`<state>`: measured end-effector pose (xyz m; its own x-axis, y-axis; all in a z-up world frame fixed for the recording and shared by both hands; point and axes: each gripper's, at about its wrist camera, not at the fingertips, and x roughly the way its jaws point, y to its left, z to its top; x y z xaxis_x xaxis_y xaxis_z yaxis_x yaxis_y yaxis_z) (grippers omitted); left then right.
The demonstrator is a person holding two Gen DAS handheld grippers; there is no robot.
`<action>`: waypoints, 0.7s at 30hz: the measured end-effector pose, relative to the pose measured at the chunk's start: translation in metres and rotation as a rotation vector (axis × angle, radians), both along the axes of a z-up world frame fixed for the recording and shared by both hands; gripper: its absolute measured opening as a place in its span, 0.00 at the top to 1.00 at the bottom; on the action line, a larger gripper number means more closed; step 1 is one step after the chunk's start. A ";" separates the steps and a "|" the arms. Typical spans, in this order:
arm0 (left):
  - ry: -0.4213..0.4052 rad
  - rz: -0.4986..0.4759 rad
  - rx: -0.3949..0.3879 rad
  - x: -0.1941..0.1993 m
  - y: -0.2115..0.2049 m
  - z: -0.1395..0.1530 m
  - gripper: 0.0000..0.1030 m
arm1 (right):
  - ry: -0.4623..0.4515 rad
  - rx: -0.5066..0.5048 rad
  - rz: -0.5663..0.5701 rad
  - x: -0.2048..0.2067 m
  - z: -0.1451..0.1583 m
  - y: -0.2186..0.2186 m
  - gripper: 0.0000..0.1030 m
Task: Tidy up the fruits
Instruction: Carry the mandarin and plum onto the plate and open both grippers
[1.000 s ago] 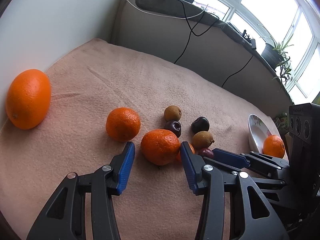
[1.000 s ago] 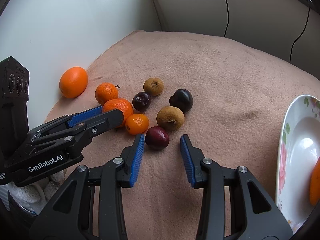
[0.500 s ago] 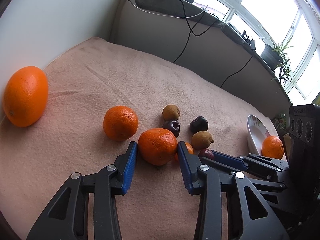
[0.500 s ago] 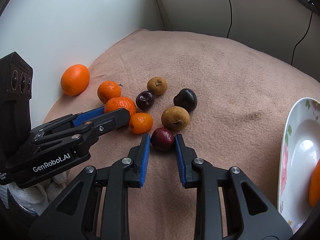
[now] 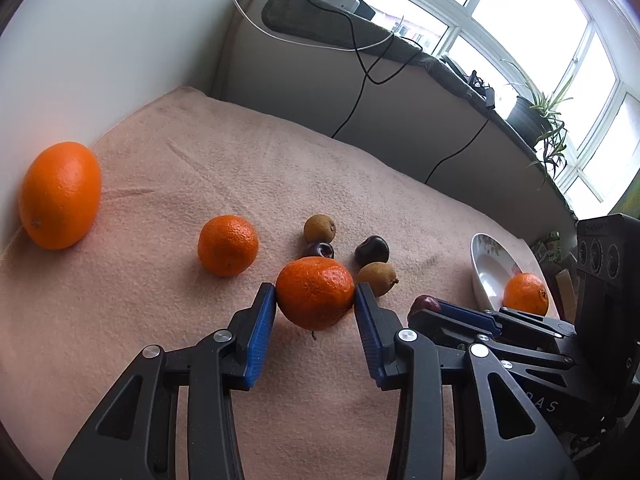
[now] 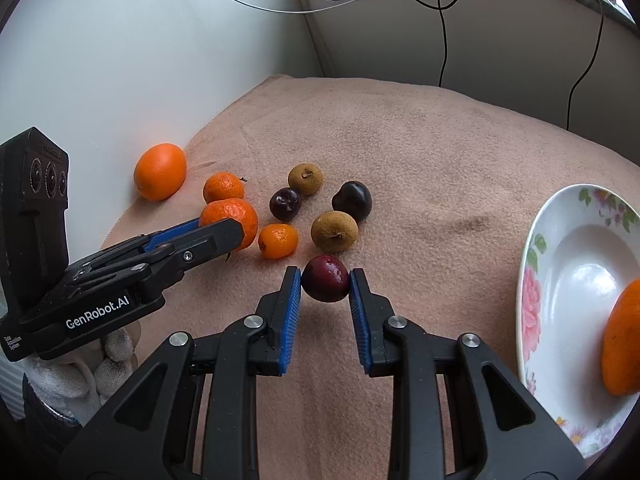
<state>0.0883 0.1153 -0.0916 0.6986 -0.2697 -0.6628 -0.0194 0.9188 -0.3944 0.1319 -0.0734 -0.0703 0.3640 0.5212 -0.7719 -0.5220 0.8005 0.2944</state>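
On the pink-blanketed bench [image 6: 440, 152], near its left edge, the left gripper [image 5: 315, 300] clamps a tangerine [image 5: 315, 294] and the right gripper [image 6: 325, 286] a red plum [image 6: 325, 283], likely bound for the plate [image 6: 538, 248] at its right edge holding 1 orange [image 6: 622, 344].

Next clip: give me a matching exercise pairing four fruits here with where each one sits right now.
Things:
1. wrinkled tangerine
2. red plum
3. large smooth orange
4. orange near the floral rim

Places:
A. in the white plate
B. between the right gripper fingers
C. by the white wall, on the blanket
D. between the left gripper fingers

Pairs: 1-D, 2-B, 3-C, 4-A
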 end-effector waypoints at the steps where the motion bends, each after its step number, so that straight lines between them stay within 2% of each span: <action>1: -0.005 -0.005 0.000 -0.001 -0.002 0.002 0.62 | -0.006 0.002 -0.004 -0.001 0.003 -0.003 0.75; 11: -0.044 -0.097 -0.019 -0.002 -0.040 0.019 0.62 | -0.067 0.006 -0.067 -0.002 0.028 -0.042 0.75; 21: -0.055 -0.218 -0.038 0.000 -0.091 0.026 0.62 | -0.073 0.019 -0.153 0.001 0.034 -0.094 0.75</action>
